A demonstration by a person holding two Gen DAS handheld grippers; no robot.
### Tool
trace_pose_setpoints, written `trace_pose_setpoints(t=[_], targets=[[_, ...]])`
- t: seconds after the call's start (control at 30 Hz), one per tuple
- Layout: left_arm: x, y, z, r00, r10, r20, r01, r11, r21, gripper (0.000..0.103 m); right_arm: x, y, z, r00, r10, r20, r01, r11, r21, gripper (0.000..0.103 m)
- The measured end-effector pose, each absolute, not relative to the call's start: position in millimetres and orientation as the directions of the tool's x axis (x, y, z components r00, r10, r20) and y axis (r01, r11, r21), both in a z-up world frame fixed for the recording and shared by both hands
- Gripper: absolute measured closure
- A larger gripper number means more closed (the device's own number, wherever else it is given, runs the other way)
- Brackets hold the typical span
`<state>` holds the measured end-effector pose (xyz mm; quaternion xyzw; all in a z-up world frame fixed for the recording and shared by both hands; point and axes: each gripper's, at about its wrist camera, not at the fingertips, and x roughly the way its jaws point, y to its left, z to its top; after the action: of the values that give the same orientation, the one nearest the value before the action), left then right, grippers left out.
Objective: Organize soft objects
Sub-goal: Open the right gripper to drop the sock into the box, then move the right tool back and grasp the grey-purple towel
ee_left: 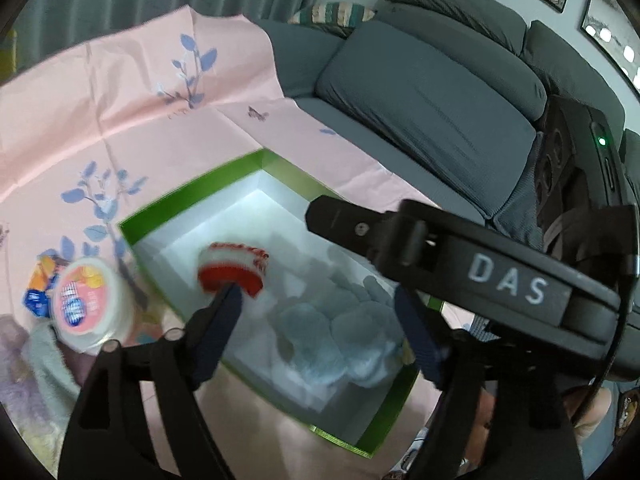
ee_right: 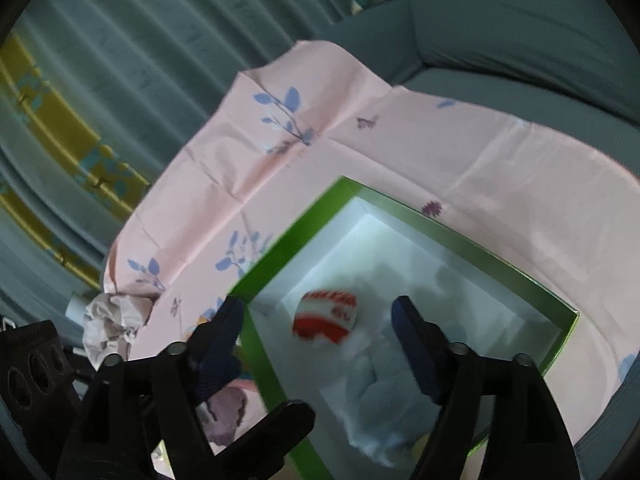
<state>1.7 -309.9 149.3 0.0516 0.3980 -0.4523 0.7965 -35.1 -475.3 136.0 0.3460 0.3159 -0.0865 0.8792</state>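
A green box with a white inside lies on a pink flowered cloth. In it are a pale blue plush toy and a blurred red and white soft ball. My left gripper is open over the box, the ball by its left fingertip. My right gripper is open above the box, the ball showing between its fingers. Whether the ball rests or is in the air I cannot tell.
A round white tub with a printed lid and a blue and orange packet lie left of the box. Crumpled lilac cloth lies at the cloth's edge. A grey sofa and curtains stand behind.
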Motion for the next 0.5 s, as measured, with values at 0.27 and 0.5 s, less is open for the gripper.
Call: trace_pose_setpoints(t=[0.27,0.5], targets=[[-5.2,-254.1,170.7,0.361,-0.648,-0.67,0.698,0.665,-0.267,0.012,-36.1,-436.0,166.1,0.826,0.083,-0.558,0.262,0.819,0.51,0.005],[-7.8,-180.0,182.4,0.476,-0.575,-0.665,0.578,0.775,-0.256,0.004,-26.9,-386.4,172.9,0.809,0.144,-0.57,0.162,0.877,0.452,0.005]])
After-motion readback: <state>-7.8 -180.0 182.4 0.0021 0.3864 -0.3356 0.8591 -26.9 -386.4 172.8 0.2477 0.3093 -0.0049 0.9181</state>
